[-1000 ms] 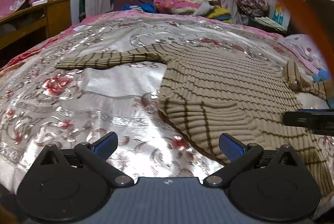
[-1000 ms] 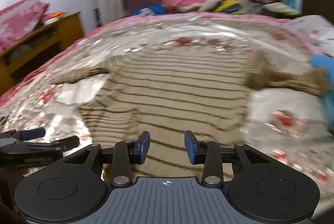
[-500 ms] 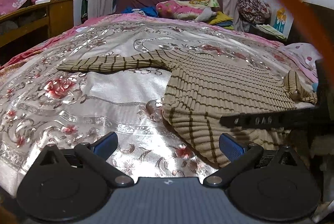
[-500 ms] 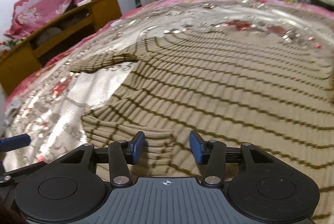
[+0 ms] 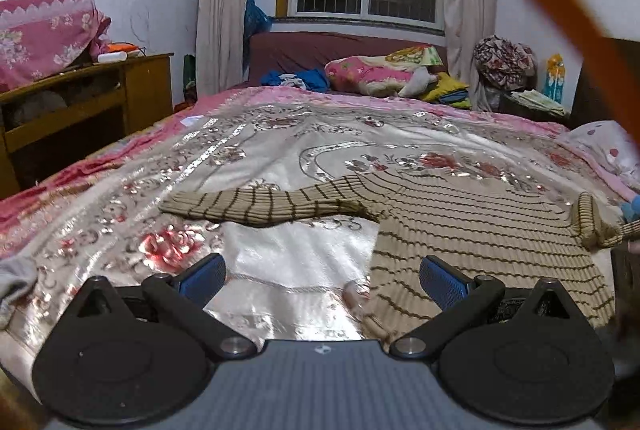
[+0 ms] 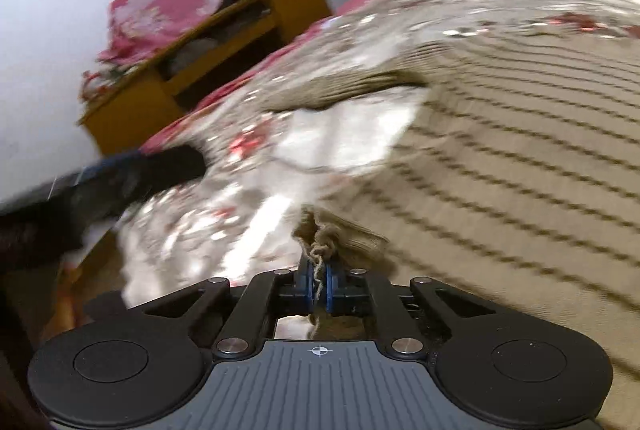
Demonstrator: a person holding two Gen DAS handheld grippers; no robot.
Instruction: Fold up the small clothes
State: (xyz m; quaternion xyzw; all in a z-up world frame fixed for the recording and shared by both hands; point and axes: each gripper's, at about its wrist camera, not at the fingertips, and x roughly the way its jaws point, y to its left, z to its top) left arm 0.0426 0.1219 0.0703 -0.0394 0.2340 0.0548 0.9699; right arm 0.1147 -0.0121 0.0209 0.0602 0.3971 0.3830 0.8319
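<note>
R gripper jaws just closed, pinching hem corner of beige brown-striped knit sweater, spread flat on silver floral bedspread, 3 o'clock. L gripper released, empty.

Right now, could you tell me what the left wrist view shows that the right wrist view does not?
Left wrist only: the open left gripper, empty, and the sweater's left sleeve in full. Right wrist only: the right gripper shut on the sweater's bottom corner. Both share: the striped sweater on the floral bedspread and the wooden cabinet.
</note>
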